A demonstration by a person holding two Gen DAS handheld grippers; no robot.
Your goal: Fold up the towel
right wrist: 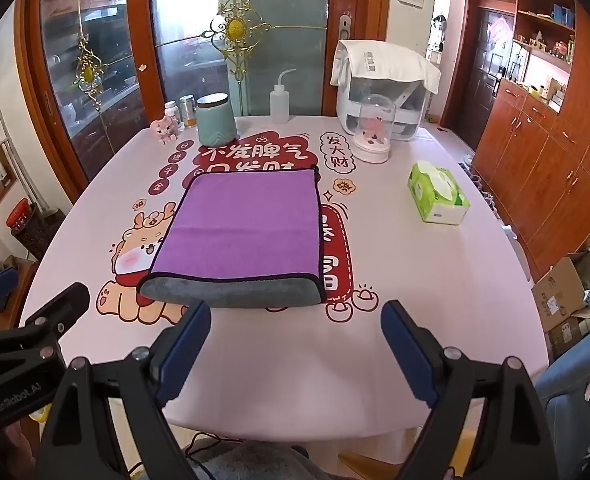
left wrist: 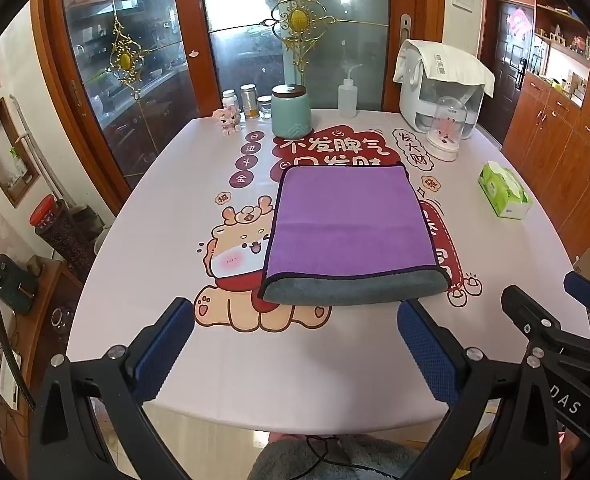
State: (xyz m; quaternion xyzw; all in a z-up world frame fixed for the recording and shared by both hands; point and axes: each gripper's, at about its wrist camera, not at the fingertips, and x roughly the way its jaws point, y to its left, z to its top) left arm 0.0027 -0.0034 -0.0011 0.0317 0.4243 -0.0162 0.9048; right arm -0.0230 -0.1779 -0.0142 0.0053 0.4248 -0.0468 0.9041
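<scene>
Both tools, left tool (left wrist: 295,344) and right tool (right wrist: 295,344), hang released above the desk (left wrist: 315,380); the folded towel (left wrist: 351,232) looks slightly uneven, so a one-sided pinch might skew layers.

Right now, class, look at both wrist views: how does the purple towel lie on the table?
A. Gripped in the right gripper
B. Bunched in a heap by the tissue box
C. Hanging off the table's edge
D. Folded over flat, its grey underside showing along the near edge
D: the towel lies flat with a grey band along its near edge, while the left gripper and right gripper hang open short of it.
</scene>
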